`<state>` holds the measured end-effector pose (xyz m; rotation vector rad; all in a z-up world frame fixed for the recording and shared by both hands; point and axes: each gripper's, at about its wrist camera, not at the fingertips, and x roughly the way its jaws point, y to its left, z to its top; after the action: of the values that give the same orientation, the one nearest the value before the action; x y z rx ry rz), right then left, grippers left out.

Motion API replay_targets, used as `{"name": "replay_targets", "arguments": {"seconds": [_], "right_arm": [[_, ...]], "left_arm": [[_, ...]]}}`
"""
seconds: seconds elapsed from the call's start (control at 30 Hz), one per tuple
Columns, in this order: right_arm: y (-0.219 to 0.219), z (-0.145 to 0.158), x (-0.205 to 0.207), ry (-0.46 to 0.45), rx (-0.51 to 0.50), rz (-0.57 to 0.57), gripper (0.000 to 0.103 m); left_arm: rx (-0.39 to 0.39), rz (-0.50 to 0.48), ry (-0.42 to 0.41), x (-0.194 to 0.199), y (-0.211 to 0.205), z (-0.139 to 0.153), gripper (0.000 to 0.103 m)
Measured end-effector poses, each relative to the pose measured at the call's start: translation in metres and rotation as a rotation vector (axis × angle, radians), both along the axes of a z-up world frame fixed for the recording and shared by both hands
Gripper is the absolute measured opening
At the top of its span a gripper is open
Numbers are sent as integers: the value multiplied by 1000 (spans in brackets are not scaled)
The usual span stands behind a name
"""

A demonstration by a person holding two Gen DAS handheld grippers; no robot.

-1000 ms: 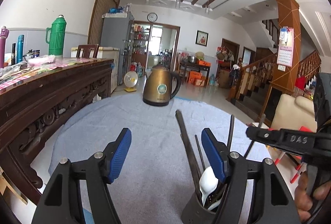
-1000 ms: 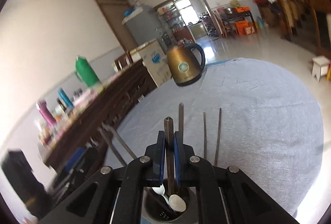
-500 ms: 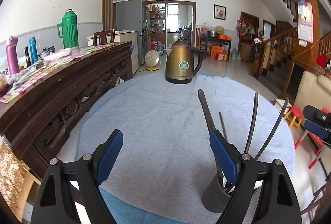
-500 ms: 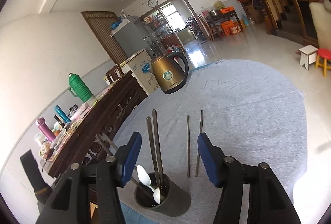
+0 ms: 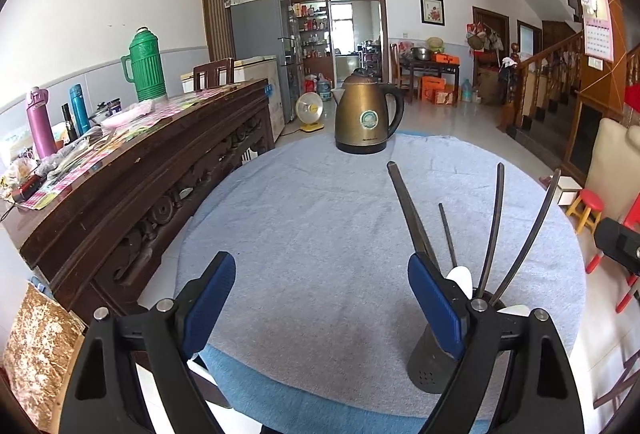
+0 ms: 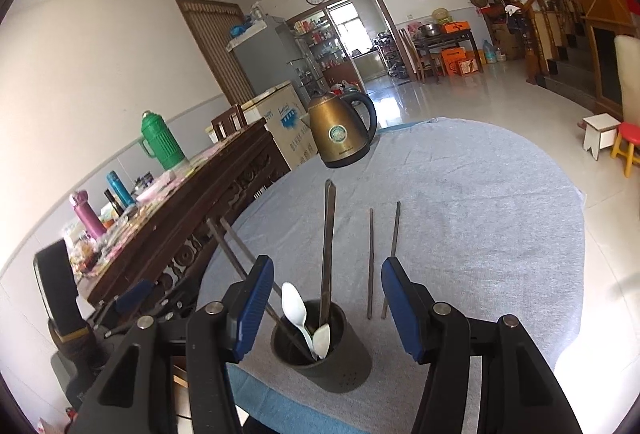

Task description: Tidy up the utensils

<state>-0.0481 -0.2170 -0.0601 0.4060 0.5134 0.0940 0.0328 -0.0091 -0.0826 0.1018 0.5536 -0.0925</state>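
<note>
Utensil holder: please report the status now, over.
Left gripper open, empty. Right gripper open, empty, over utensil holder. Holder has spoons, chopsticks. Two chopsticks on cloth. Nothing in the way.

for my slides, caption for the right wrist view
Open right gripper above a dark utensil holder; two chopsticks lie on the cloth.

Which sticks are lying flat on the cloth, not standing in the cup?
The two thin metal chopsticks, side by side on the cloth beside the dark cup; every other stick stands leaning inside it.

Lower part of the utensil holder (image 5: 430, 370) behind the left gripper's finger (image 5: 436, 308); spoon (image 5: 460, 278) mostly hidden too.
</note>
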Motion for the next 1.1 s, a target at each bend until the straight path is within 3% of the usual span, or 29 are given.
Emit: {"name": "replay_targets", "arguments": {"seconds": [0.57, 1.1], "right_arm": [[8, -22, 4, 65, -15, 42, 60], [17, -25, 13, 83, -36, 54, 60]], "left_arm": [[77, 88, 12, 9, 12, -7, 90], [72, 91, 58, 21, 23, -16, 90]]}}
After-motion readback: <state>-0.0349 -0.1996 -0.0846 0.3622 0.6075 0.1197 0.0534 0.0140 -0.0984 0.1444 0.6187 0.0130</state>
